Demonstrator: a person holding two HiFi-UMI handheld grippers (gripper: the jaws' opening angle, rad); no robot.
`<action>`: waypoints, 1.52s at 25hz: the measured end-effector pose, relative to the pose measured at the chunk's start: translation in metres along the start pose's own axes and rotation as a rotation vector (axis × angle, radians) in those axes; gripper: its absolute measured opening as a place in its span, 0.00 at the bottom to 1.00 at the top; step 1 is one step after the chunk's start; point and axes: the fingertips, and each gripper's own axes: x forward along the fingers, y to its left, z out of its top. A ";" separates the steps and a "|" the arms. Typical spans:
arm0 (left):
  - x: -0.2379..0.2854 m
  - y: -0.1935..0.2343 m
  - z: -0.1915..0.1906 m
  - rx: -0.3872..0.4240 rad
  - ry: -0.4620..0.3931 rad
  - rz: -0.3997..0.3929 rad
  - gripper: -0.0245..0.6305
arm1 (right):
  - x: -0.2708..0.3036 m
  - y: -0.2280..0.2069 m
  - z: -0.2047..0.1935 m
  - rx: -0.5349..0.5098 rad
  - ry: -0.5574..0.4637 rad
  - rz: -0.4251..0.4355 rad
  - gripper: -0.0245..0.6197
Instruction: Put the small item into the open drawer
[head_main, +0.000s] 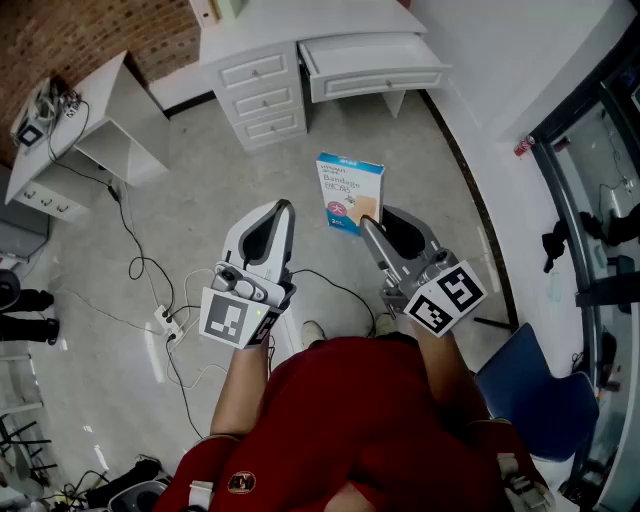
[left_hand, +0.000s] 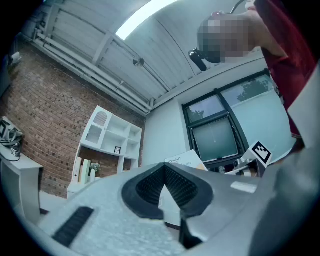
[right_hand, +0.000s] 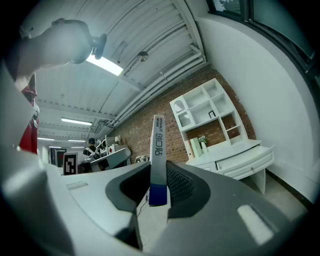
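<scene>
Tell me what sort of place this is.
Likely an indoor test room or studio dressed as a home. A white desk with an open drawer stands by a brick wall, and loose cables trail across the bare floor.

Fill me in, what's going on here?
A person stands back from a white desk with a tool in each hand. The right tool is clamped on a flat blue-and-white box, held edge-on between its jaws. The left tool is closed with nothing in it. The open drawer lies ahead, and the box is not in it yet.
</scene>
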 end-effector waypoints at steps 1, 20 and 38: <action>-0.005 0.003 0.002 0.000 -0.001 0.001 0.04 | 0.003 0.005 -0.001 0.000 -0.001 0.001 0.20; -0.035 0.080 -0.009 -0.073 -0.004 -0.003 0.04 | 0.058 0.018 -0.018 0.043 0.005 -0.060 0.20; 0.232 0.172 -0.087 0.032 0.086 0.063 0.04 | 0.162 -0.251 0.039 -0.059 0.011 -0.021 0.20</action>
